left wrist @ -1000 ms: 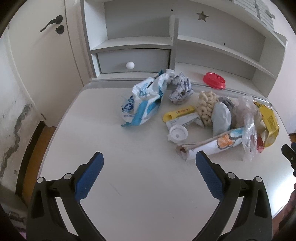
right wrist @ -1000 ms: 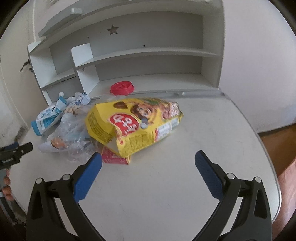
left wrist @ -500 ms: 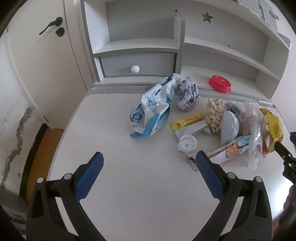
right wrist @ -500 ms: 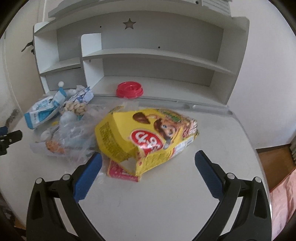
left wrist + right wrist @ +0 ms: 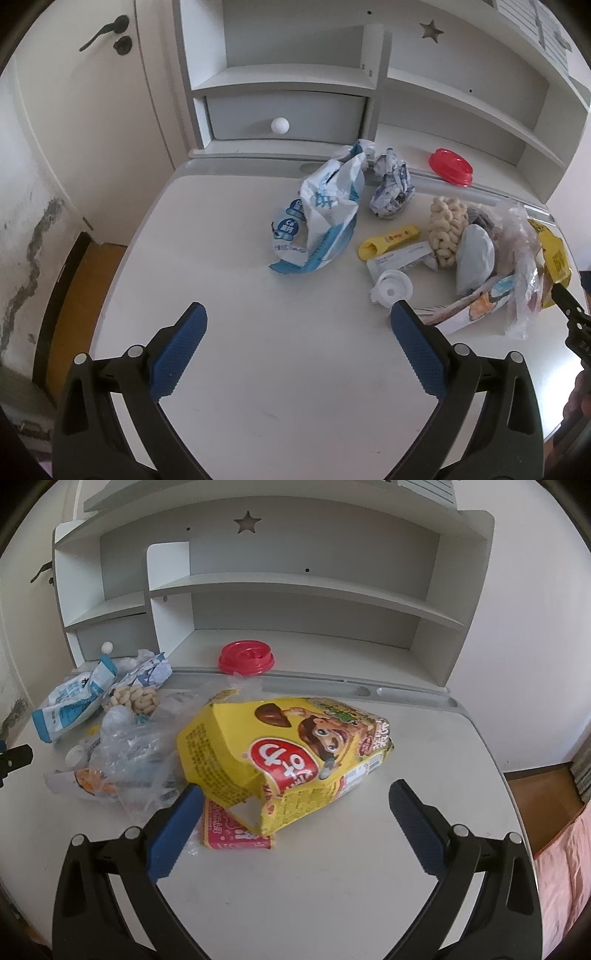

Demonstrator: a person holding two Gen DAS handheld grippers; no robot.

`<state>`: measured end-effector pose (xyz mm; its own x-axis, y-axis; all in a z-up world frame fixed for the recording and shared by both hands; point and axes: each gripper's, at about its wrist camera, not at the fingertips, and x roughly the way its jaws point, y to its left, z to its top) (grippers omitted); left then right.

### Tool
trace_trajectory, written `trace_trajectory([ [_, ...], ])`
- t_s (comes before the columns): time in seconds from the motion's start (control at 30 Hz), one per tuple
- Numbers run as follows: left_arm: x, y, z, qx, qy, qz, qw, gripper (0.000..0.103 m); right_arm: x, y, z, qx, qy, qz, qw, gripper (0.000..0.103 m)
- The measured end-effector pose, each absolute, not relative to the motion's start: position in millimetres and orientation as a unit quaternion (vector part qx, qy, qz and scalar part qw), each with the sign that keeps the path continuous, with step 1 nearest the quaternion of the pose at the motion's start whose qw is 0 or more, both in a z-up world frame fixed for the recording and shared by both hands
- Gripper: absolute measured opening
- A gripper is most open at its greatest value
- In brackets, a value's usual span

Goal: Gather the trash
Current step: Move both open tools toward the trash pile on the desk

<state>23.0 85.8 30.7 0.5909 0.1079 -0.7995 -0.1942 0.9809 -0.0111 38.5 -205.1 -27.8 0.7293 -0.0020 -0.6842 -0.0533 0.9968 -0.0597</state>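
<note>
Your white desk (image 5: 229, 369) is the biggest thing here, and it lies under both pairs of fingers. Behind it stands the white shelf (image 5: 295, 583), far ahead of your fingers, with a small drawer (image 5: 284, 114) in it.

Your right gripper (image 5: 295, 803) is wide open and holds nothing. The big yellow snack box (image 5: 280, 746) lies on the desk just ahead of it, between the two blue fingers and closer to the left one. The left finger (image 5: 173, 834) is right beside the box's torn corner. A pink wrapper (image 5: 232, 830) pokes out from under the box, just inside that left finger. A crinkly clear bag (image 5: 136, 753) sits on the left side of the box, past your left finger.

Your left gripper (image 5: 297, 338) is wide open too and holds nothing. The trash is ahead of it and off to the right. A blue and white bag (image 5: 321, 214) lies well ahead, between the fingers. A pile of puffy snacks (image 5: 447, 229) lies farther right. A yellow tube (image 5: 388, 242) and a white cap (image 5: 391, 288) lie just ahead of your right finger (image 5: 417, 354). A red lid (image 5: 450, 166) rests far ahead on the shelf.
</note>
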Motion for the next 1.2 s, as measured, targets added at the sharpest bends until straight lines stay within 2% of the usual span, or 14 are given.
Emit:
trace_trajectory([
  [1.2, 26, 85, 30, -0.048, 0.447, 0.082, 0.889, 0.097, 39, -200, -32, -0.043, 0.372, 0.019, 0.927, 0.097],
])
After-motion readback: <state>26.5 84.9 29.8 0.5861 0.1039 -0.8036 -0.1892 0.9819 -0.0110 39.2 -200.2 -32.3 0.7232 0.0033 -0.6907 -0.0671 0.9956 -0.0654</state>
